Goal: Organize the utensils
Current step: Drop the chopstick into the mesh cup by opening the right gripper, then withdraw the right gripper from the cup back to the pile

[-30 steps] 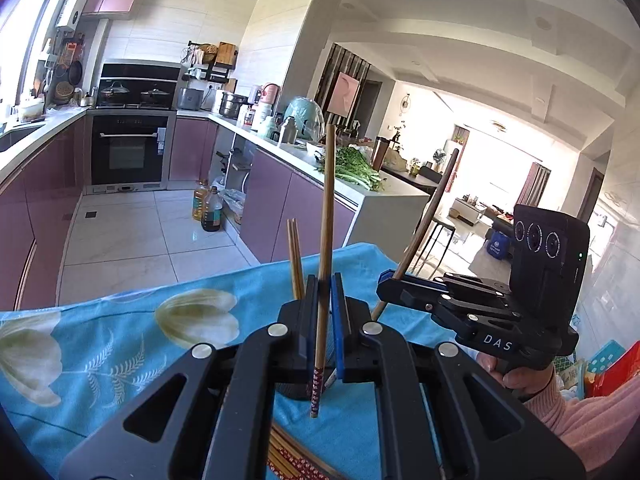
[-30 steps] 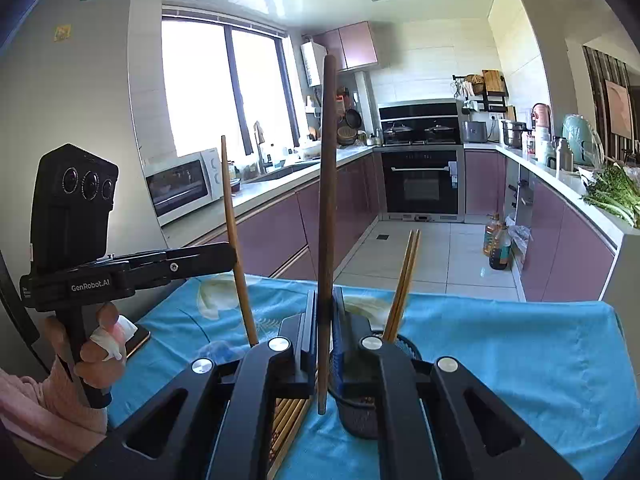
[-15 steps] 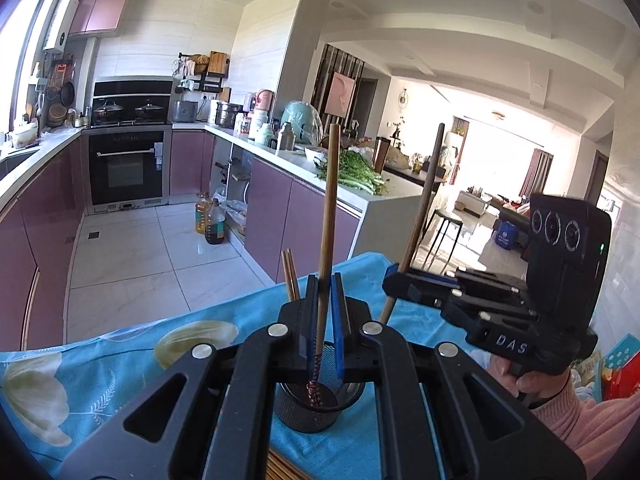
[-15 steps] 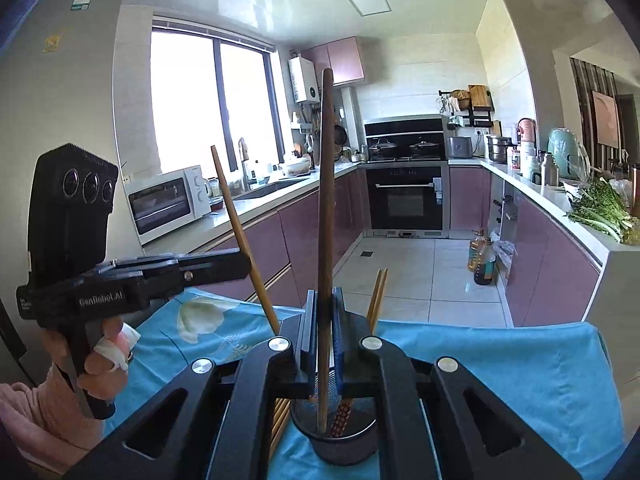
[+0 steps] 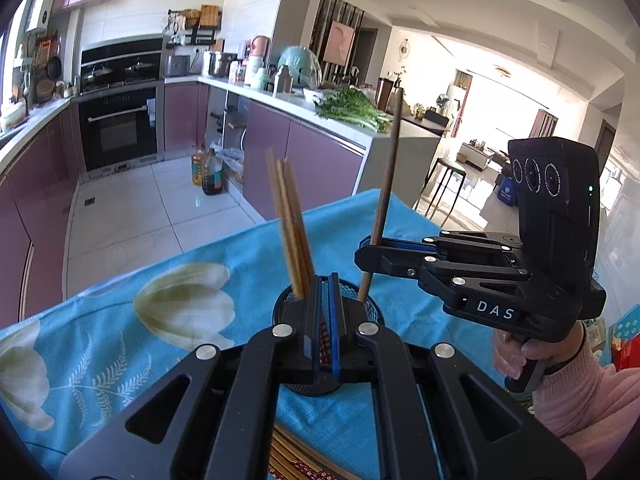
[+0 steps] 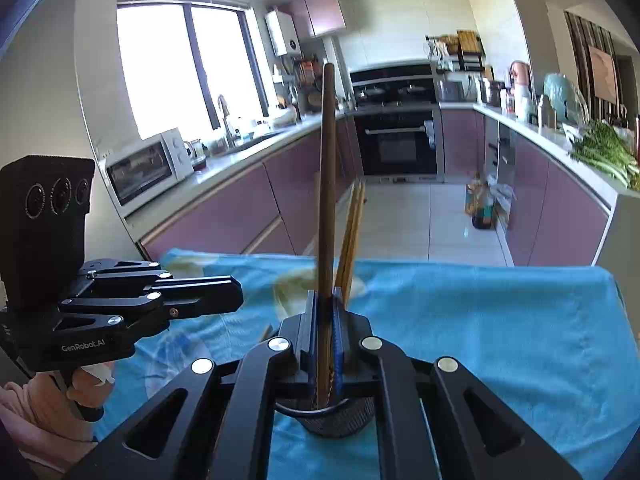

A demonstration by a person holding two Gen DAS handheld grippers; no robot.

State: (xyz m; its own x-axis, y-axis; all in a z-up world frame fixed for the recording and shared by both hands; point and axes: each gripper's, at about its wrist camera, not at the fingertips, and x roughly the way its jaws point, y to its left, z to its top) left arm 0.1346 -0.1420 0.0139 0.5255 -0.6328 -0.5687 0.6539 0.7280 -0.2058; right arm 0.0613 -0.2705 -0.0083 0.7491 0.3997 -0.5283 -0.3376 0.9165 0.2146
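Note:
A black mesh utensil holder stands on the blue flowered cloth, with several light wooden chopsticks leaning in it. My left gripper sits just above the holder, jaws slightly apart and empty. My right gripper is shut on a dark brown chopstick, held upright with its lower end inside the holder. In the left wrist view the right gripper and its chopstick show at the right.
More patterned chopsticks lie on the cloth under my left gripper. The cloth's far edge drops off toward the kitchen floor. Purple cabinets and counters stand beyond. The left gripper shows at the left in the right wrist view.
My left gripper has let go of its chopstick, which now leans with the others in the holder. My right gripper has lowered its dark chopstick into the holder.

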